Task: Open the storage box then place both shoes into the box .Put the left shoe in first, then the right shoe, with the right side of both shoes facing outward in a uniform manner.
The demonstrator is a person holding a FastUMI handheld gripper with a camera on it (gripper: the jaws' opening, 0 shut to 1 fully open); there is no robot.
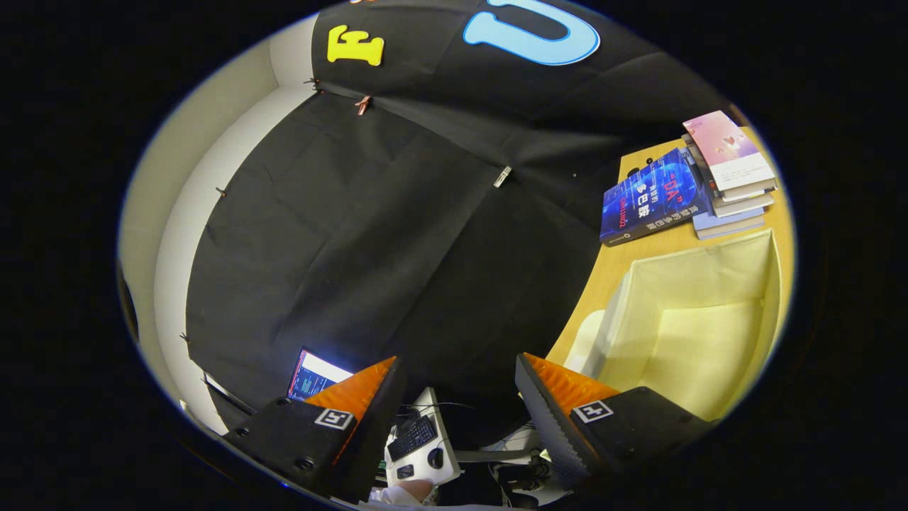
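Off to the right of the fingers, the storage box (pixel 699 312) sits open and empty on the table (pixel 638 252), while the gripper (pixel 461 397) hangs wide and empty-handed, so fetching the left shoe looks next.

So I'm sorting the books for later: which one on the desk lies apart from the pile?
The dark blue book: it lies flat on the desk beside the stack, whose top book is pink. The open tool holds nothing.
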